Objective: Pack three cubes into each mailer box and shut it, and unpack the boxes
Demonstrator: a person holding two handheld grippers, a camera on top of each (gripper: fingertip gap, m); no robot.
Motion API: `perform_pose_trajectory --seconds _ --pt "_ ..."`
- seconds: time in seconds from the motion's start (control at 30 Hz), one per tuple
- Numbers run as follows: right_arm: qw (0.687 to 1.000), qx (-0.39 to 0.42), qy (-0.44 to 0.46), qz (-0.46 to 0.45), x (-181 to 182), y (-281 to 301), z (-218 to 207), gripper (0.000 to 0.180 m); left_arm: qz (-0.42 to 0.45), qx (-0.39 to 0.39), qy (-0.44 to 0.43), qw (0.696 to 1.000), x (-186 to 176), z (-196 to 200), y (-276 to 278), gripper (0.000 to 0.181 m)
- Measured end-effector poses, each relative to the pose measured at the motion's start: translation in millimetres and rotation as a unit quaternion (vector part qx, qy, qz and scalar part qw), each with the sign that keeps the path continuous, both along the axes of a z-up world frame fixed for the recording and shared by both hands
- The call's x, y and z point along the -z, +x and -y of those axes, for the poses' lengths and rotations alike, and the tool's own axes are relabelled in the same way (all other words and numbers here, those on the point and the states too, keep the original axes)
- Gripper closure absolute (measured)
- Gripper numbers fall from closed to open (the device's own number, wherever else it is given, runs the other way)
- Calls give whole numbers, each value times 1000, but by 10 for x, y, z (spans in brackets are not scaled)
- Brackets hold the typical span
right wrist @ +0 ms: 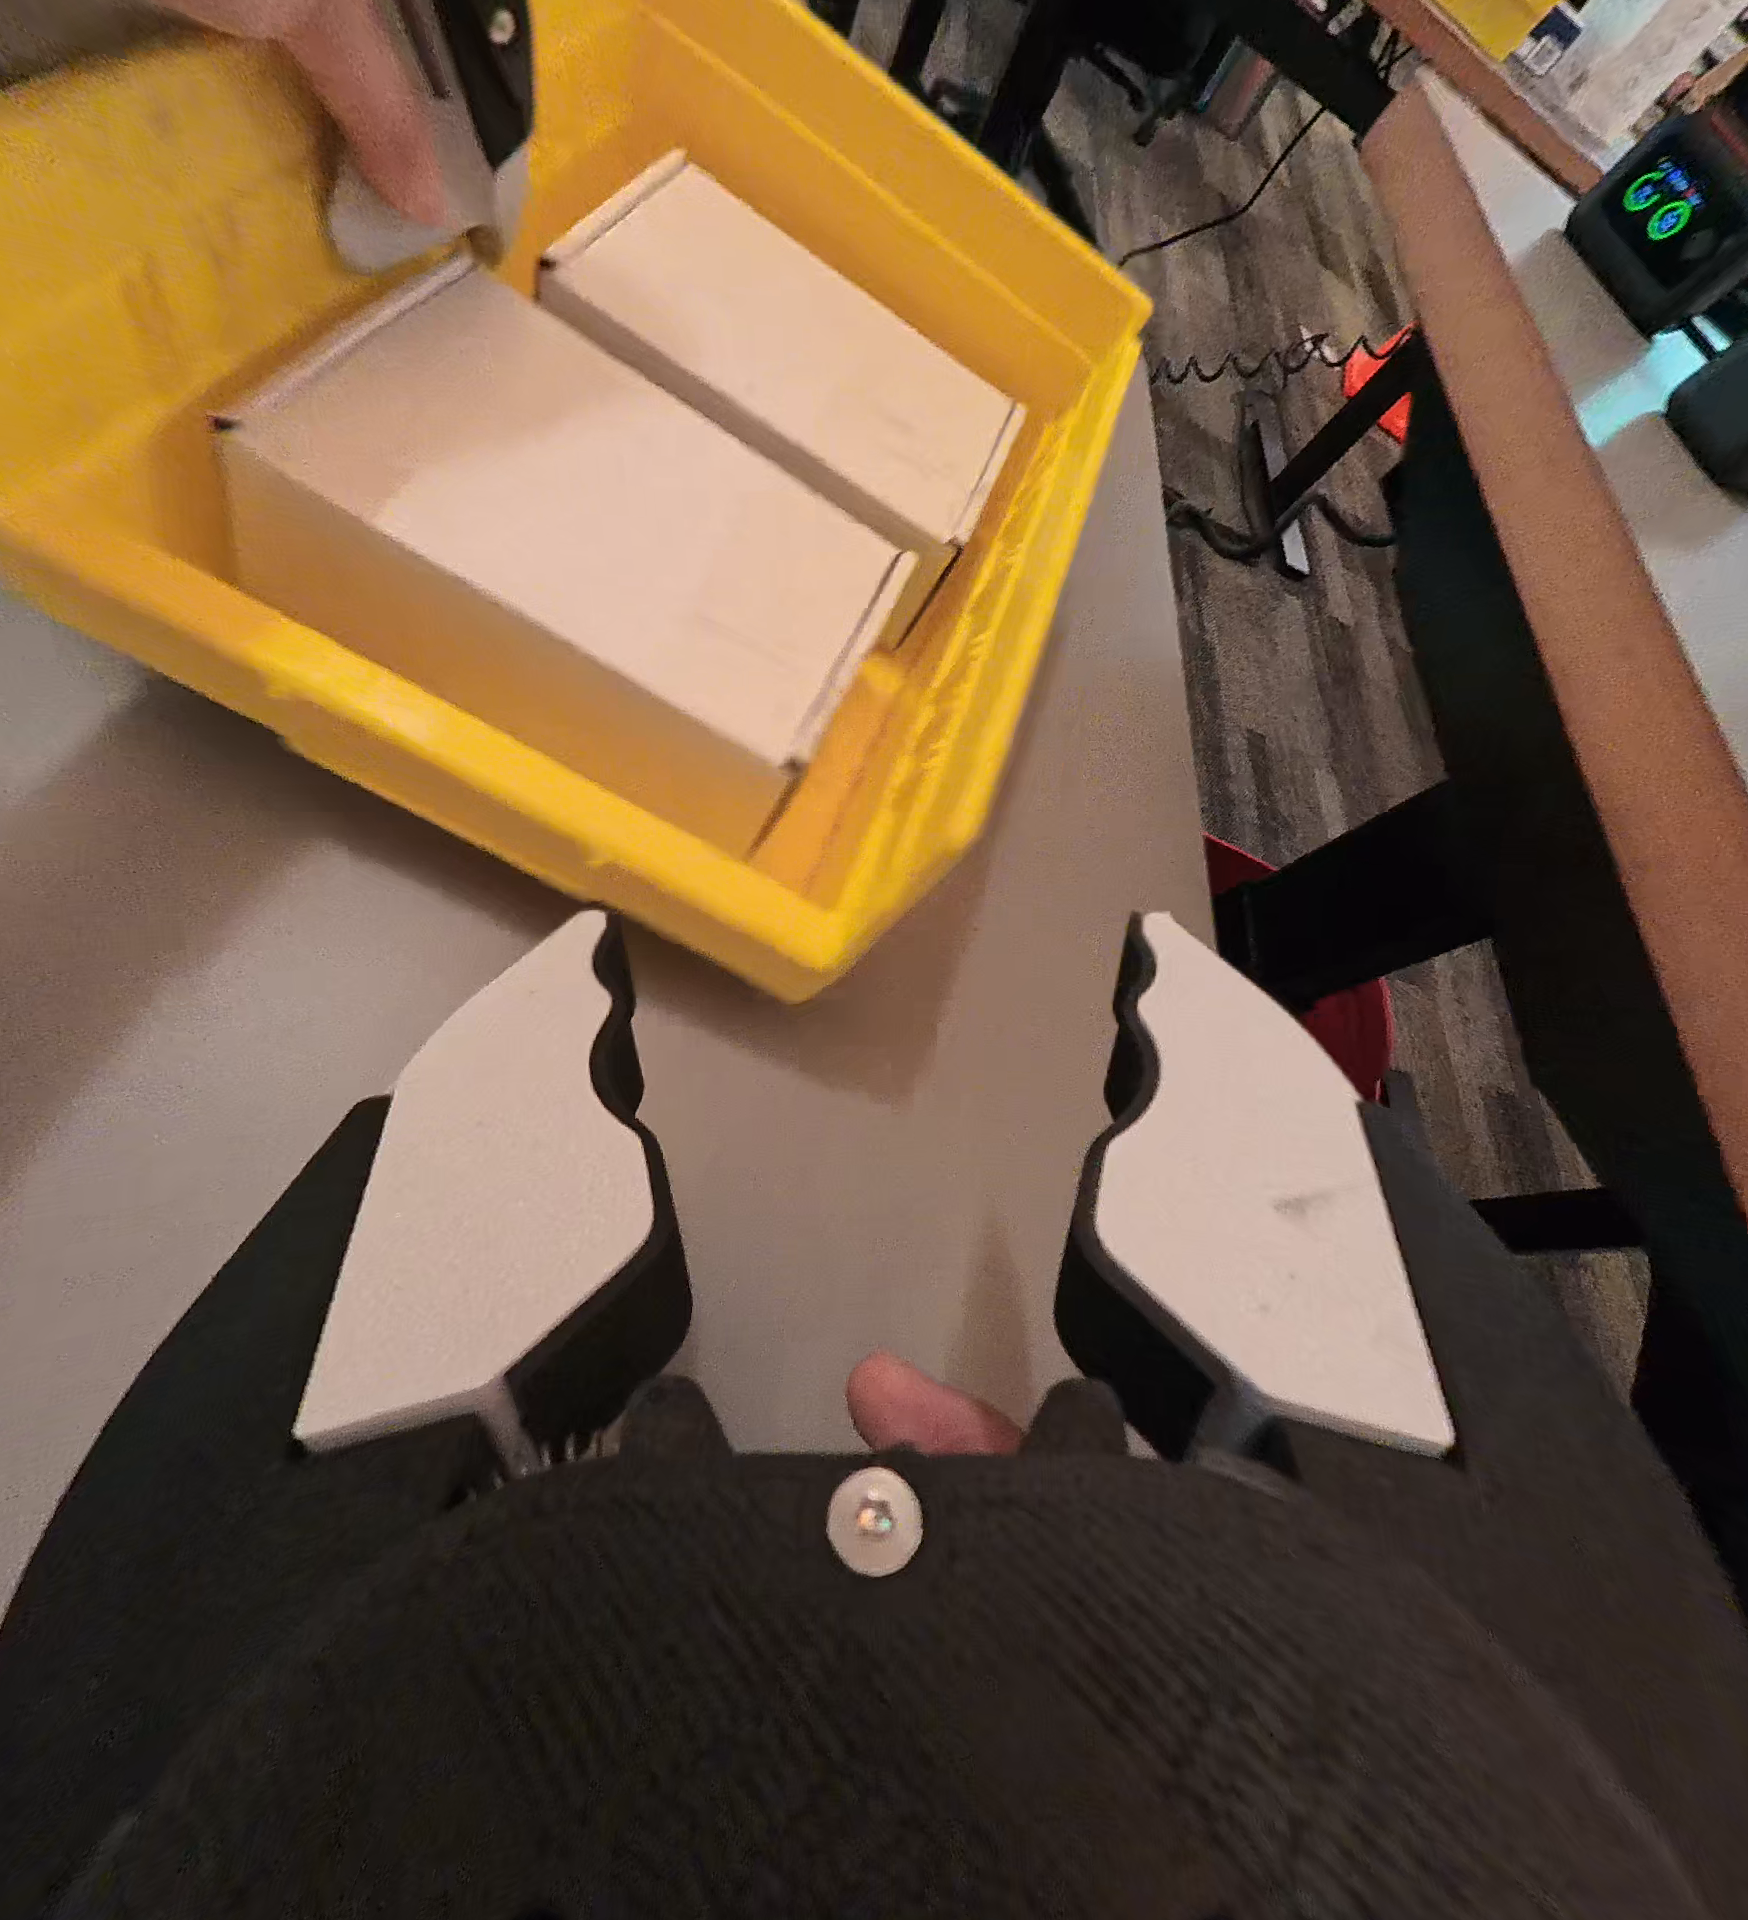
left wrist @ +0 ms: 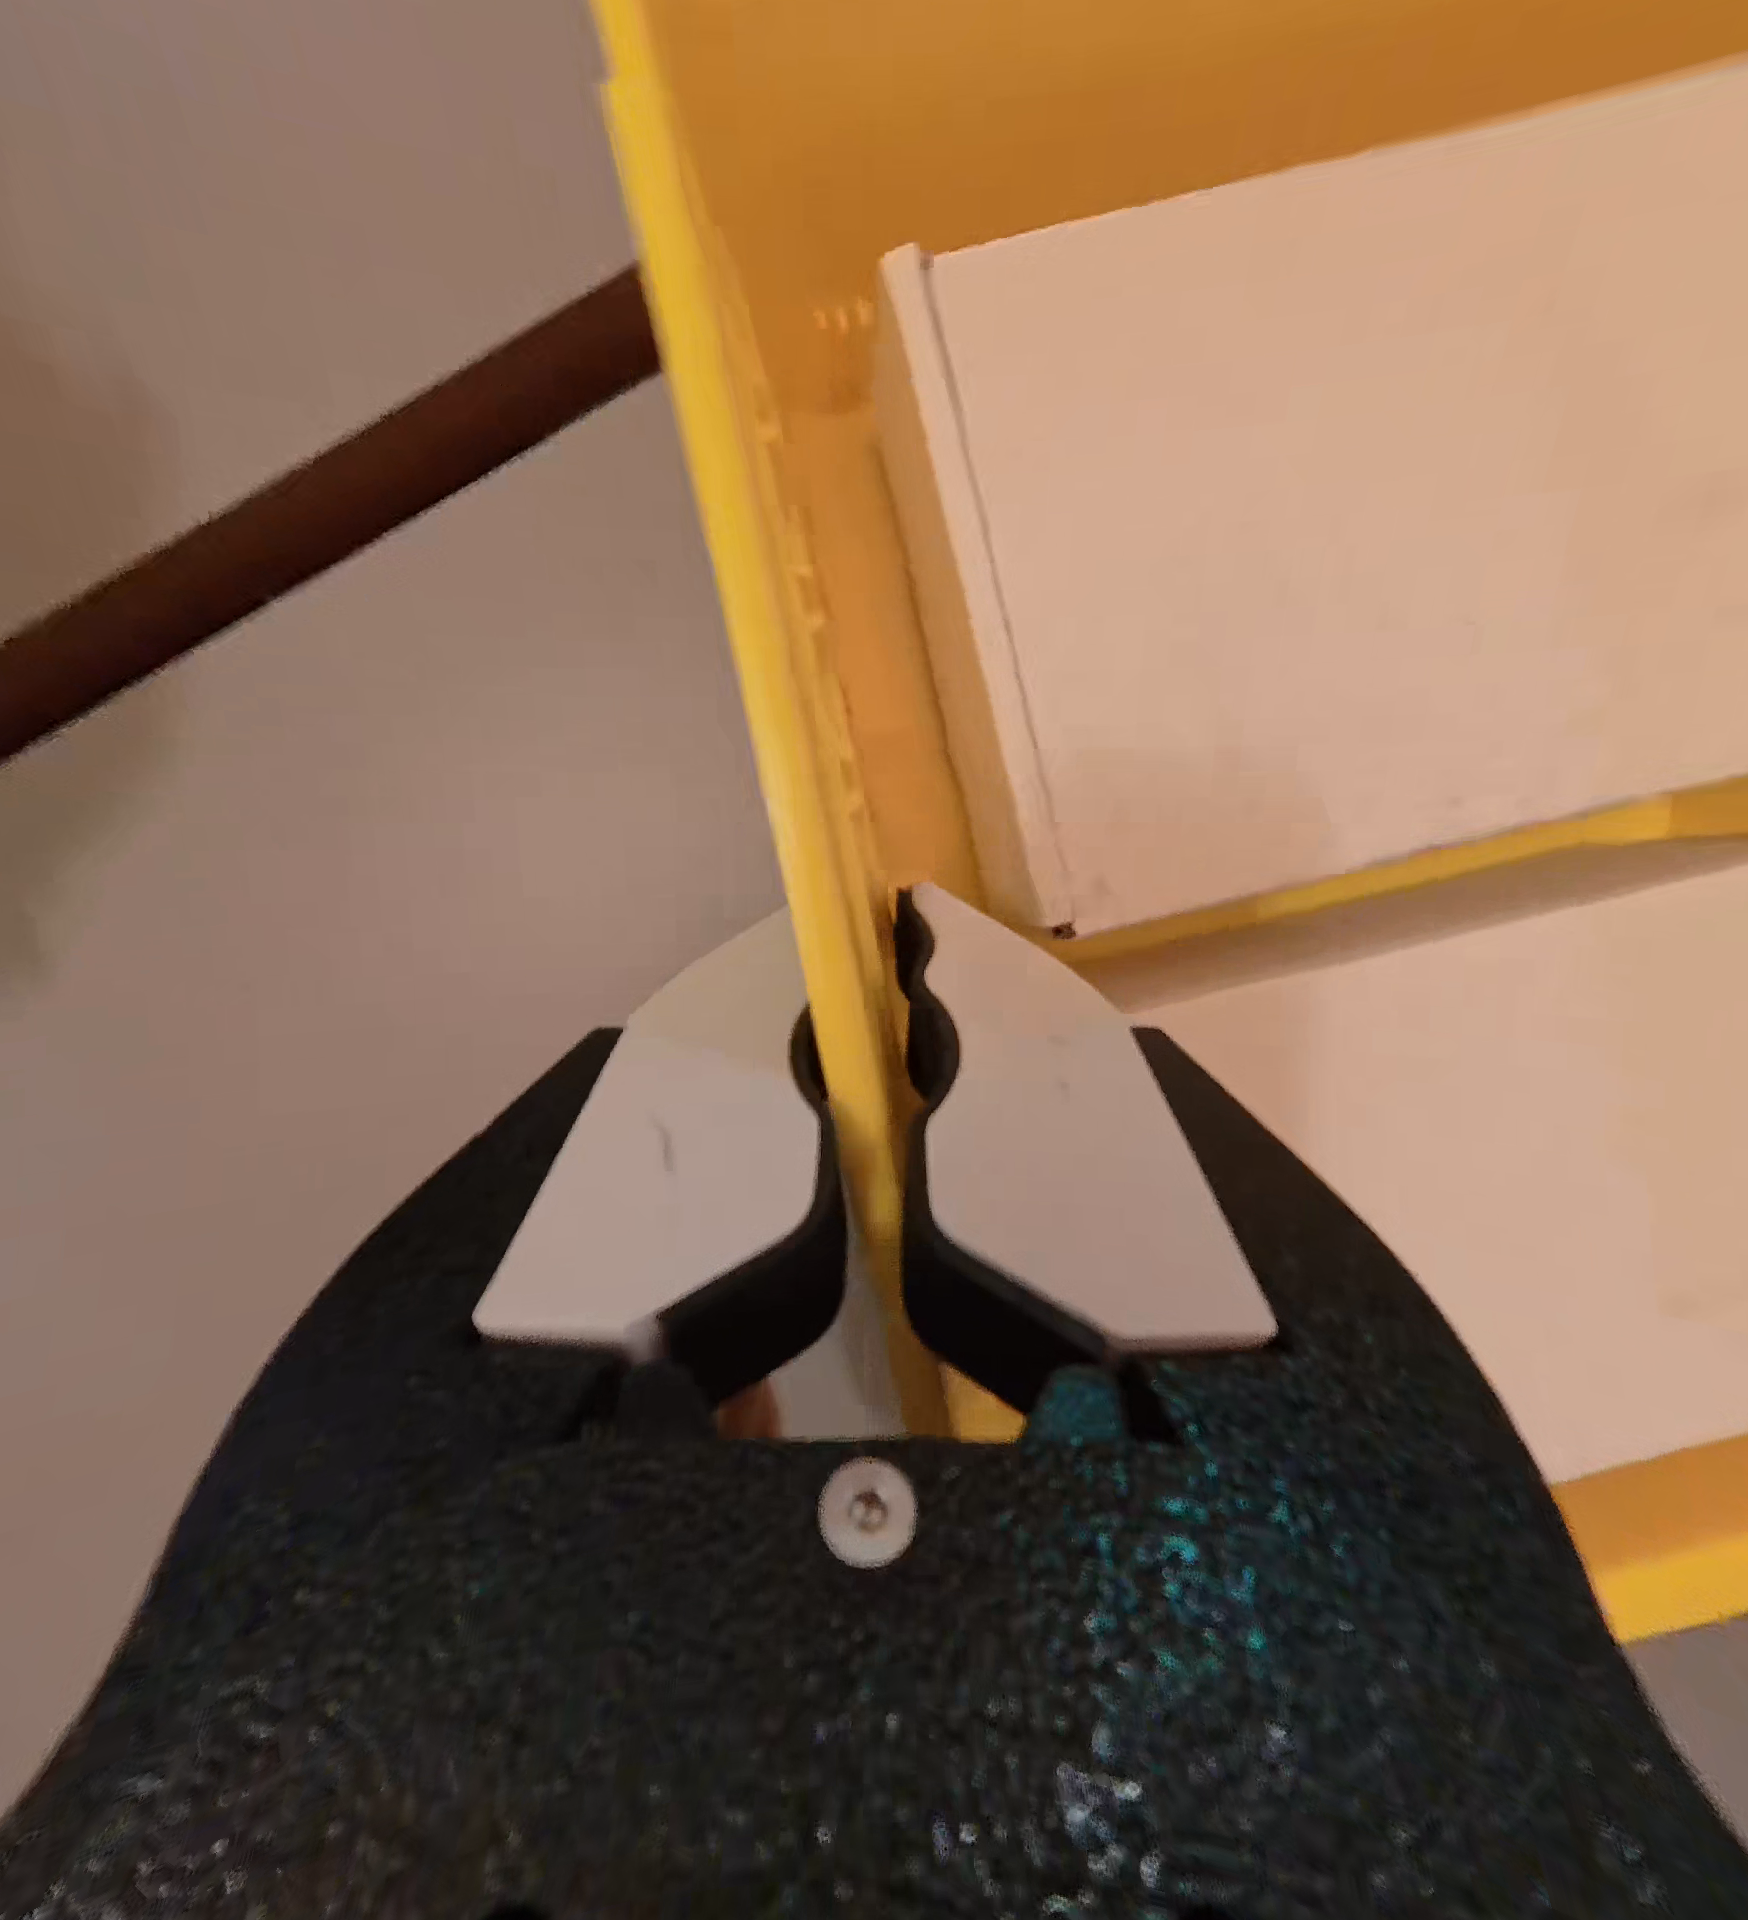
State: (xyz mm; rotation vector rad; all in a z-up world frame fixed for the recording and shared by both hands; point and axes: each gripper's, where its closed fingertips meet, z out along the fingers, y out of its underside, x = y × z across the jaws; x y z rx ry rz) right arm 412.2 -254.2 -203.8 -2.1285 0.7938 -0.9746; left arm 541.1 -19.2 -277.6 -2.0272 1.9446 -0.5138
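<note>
Nearest the lens in the right wrist view was the right gripper (right wrist: 875, 935), lower centre of frame, jaws spread wide w/ nothing between them, hanging over bare grey table (right wrist: 122, 1039); a fingertip of the holding hand showed just behind the jaws. Straight ahead and up-left of it sat the yellow bin (right wrist: 496, 748), its near corner just beyond the fingertips; inside lay two white mailer boxes, both w/ lids down, side by side, long axes running from upper left to lower right of frame; the near box (right wrist: 558, 540) filled the bin's front half, the far box (right wrist: 787, 343) lay behind it, upper centre. No cubes visible anywhere.

The left gripper (left wrist: 865, 1039) was clenched on the bin's side wall, one finger outside, one inside beside the near box's end; in the right view it showed at upper left, on the bin's far end.

Judgement: left looked to be steadying or dragging the bin, so the free right gripper was the one for the near box; that box lay ahead and left of it, near long side facing the gripper, so a reach forward-left across the short width seemed apt; the tight fit vs. the bin walls could snag a finger.
</note>
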Motion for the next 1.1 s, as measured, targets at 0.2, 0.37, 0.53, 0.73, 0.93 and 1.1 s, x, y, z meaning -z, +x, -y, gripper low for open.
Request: perform_pose_trajectory --seconds 0.2,0.37,0.53,0.73,0.93,1.1 --pt "993 -16 112 27 -383 -105 -4 95 -24 141 13 990 -269 -403 -416 176" --pt "992 -9 124 28 -413 -105 -53 96 -85 206 53 973 -824 -1167 -1049 176" --pt "994 -68 80 -9 -283 -259 -531 88 -107 165 13 980 -1404 -2251 -1923 176" --pt "954 -230 184 -62 -454 -919 -1717 89 -60 6 -1 998 -1958 -3890 -3194 176" --pt "919 -339 150 -131 -117 -1639 -2870 81 -33 -160 -5 987 -2071 -5258 -4764 176" --pt "891 -329 249 -189 -192 -1980 -4126 79 -33 -281 -21 959 -1791 -5983 -5986 176"
